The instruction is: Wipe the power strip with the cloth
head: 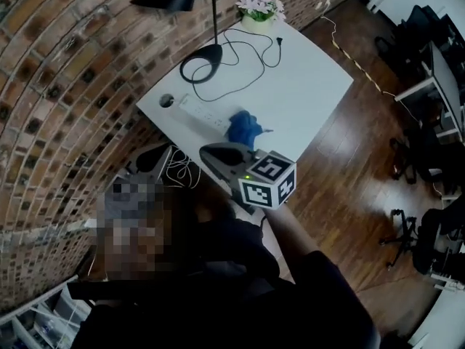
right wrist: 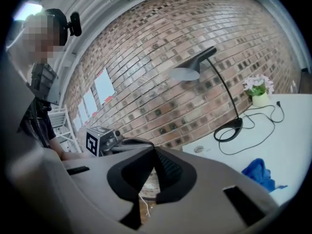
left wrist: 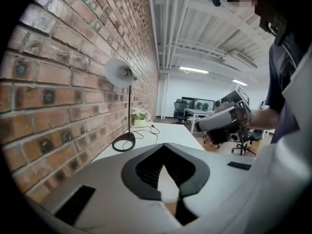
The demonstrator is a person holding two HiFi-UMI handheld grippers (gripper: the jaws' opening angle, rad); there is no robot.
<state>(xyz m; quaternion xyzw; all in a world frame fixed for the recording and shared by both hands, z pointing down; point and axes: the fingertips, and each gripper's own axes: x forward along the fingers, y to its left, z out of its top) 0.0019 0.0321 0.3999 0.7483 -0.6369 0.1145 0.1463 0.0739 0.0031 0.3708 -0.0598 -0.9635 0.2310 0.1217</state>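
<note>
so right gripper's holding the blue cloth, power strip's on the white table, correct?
Not quite. The blue cloth lies on the white table beside the power strip, as the head view shows. The right gripper is shut and empty.

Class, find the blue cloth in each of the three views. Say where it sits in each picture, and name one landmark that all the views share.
Head view: the blue cloth lies near the centre, on the white table, beside the power strip.
Left gripper view: not in it.
Right gripper view: the blue cloth shows at lower right.
Shared landmark: the black lamp base.
</note>
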